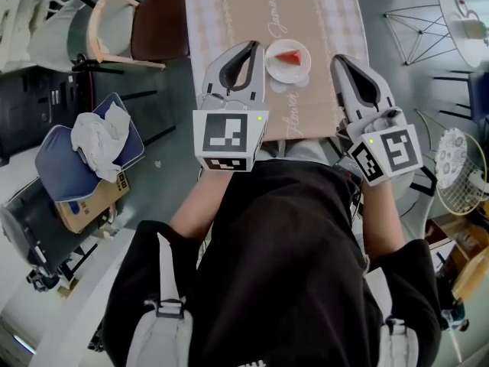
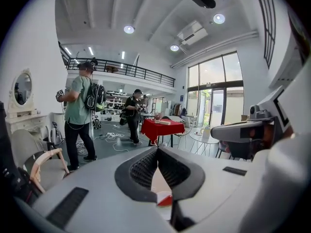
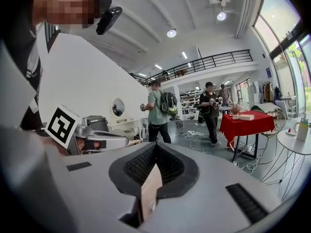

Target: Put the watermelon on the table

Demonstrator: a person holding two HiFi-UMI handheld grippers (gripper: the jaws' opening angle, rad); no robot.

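A red watermelon slice (image 1: 289, 56) lies on a small white plate (image 1: 299, 72) on the beige checked table (image 1: 229, 14). My left gripper (image 1: 254, 46) hangs over the table's near edge just left of the plate, jaws shut and empty. My right gripper (image 1: 338, 58) is just right of the plate, also shut with nothing in it. In the left gripper view the closed jaws (image 2: 156, 149) point almost level into the room, and the plate with the slice (image 2: 165, 199) peeks through below them. The right gripper view shows closed jaws (image 3: 155, 145) and a strip of table (image 3: 149, 191).
A wooden chair (image 1: 114, 29) with a dark red seat stands left of the table. A blue cushion with white cloth (image 1: 88, 147) and a cardboard box (image 1: 92, 205) lie lower left. A wire-legged table (image 1: 428, 21) and fan (image 1: 458, 170) are right. People stand by a red-clothed table (image 2: 163, 126).
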